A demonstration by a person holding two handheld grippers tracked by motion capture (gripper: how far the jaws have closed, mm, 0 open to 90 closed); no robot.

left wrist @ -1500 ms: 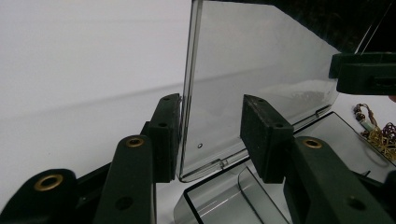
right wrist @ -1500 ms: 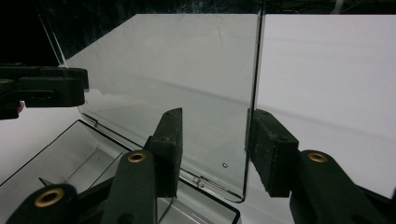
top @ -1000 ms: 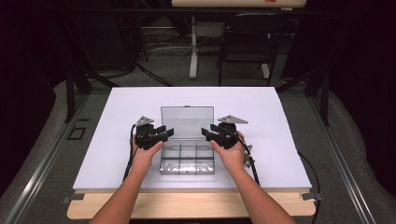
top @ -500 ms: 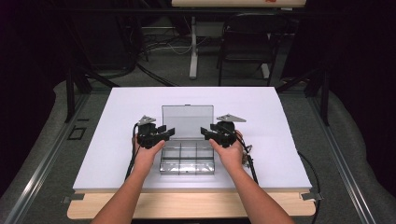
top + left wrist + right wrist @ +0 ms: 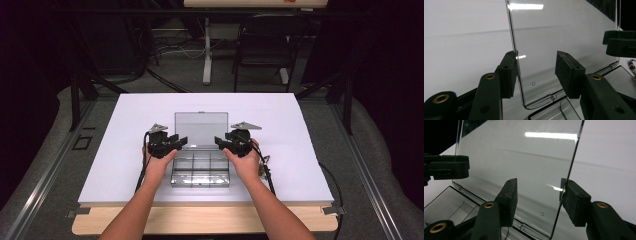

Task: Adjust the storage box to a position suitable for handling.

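1. Left gripper (image 5: 181, 141) at the left edge of the upright clear plastic lid (image 5: 201, 128), jaws straddling that edge: outer pad (image 5: 507, 75) touching it, inner pad well apart, so released, not clamped. Probably steadying the lid upright.
2. Clear plastic compartment box (image 5: 201, 170) lying near the front edge of the white table (image 5: 125, 150), midway along it; 6 compartments, apparently bare.
3. Right gripper (image 5: 221, 143) at the lid's right edge, jaws just widened, edge between them, outer pad (image 5: 574, 202) brushing it, no squeeze.
4. Small beaded item (image 5: 263, 161) just beside the right hand (image 5: 247, 162); too small to identify.
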